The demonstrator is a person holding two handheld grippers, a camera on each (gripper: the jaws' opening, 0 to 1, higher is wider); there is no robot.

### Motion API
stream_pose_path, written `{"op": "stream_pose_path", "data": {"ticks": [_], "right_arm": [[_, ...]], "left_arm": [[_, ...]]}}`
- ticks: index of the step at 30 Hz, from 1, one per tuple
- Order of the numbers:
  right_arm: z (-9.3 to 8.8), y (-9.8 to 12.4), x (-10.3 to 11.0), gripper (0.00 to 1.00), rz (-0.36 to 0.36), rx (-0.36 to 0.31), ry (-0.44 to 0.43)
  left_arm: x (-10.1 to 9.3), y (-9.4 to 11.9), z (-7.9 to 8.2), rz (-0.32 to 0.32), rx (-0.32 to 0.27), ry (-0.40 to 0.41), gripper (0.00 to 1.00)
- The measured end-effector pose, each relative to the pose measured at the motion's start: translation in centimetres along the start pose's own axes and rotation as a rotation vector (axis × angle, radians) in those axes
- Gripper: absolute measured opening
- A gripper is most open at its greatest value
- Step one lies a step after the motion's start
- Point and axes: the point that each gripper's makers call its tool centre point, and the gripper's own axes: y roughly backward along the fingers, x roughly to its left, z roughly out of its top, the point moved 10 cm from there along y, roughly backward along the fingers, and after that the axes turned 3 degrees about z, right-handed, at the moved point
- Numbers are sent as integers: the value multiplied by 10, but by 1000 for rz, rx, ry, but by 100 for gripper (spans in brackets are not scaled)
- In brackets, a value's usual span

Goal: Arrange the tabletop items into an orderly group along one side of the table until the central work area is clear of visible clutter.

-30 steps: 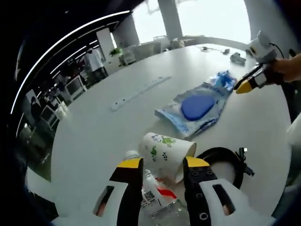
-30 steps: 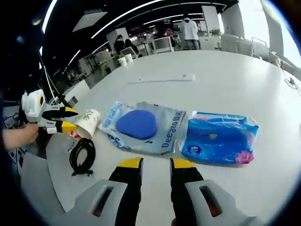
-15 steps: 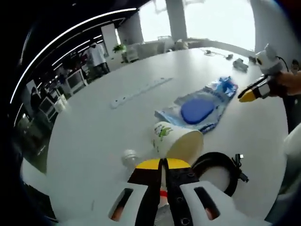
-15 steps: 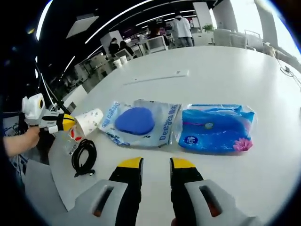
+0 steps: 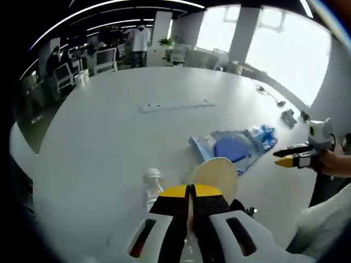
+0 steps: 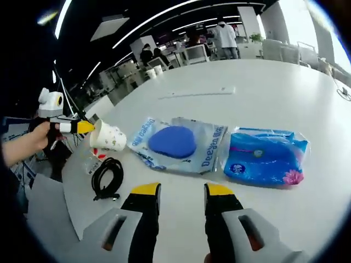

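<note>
The tabletop items lie on a big white round desk (image 6: 285,82). In the right gripper view, the clear bag with a blue pad (image 6: 176,143) is at centre; the blue packet (image 6: 265,156) touches it at 3 o'clock. The black cable (image 6: 108,178) lies at 8 o'clock. The left hand-held gripper (image 6: 85,127) is closed on the rim of the paper cup (image 6: 107,136), held above the desk at 9 o'clock. The right hand-held gripper (image 6: 181,192) is open, holding nothing. A plastic bottle (image 5: 152,185) lies in the left gripper view.

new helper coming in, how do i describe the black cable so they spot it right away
On the white table, look at the near edge beside the left claw, which holds a paper cup. The coiled black cable lies just below the cup, the one dark loop among pale and blue packets.
</note>
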Motion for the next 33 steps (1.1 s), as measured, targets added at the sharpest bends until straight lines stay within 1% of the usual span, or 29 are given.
{"op": "stream_pose_path", "data": {"ticks": [2,5,6,8,9,10,11,12,13,15,16,17,18,20,23,24,27,28,30,33], "right_arm": [[5,-3,6,34,30,-15,45],[11,-7,16,37,82,-22,109],[13,-8,20,39,108,-25,153],[16,-10,28,43,148,-24,213],[18,-12,33,45,178,-29,255],[20,-13,36,46,198,-34,273],[22,-15,42,48,230,-40,284],[23,-16,45,49,249,-43,291],[24,-17,48,51,271,-49,302],[26,-19,56,55,311,-57,333],[26,-20,60,57,329,-56,354],[26,-20,63,59,345,-56,374],[26,-21,68,60,368,-48,409],[24,-23,75,63,393,-39,437],[23,-25,84,65,428,-28,473],[23,-27,88,66,438,-24,497],[26,-31,99,67,471,-26,519],[27,-33,102,67,479,-26,525],[30,-35,108,67,495,-35,543],[36,-39,114,66,507,-48,562]], "left_arm": [[5,3,0,6,12,37,0],[7,5,2,-18,10,102,0],[6,6,3,-33,19,124,0],[5,8,5,-44,20,136,0],[2,9,7,-61,25,143,0],[-2,9,6,-99,45,150,0],[-7,10,6,-155,68,158,0],[-9,10,6,-152,61,159,0],[-12,11,6,-150,70,133,0],[-16,12,6,-162,80,121,0],[-17,12,6,-170,80,122,0],[-19,12,6,-192,85,132,0],[-20,13,6,-203,84,142,0],[-23,14,8,-222,86,152,0],[-27,17,10,-244,91,135,0],[-30,19,11,-261,95,133,0],[-36,23,13,-318,94,148,0],[-38,24,14,-322,90,149,0],[-42,26,14,-339,92,135,0],[-47,30,14,-338,101,80,0]]}}
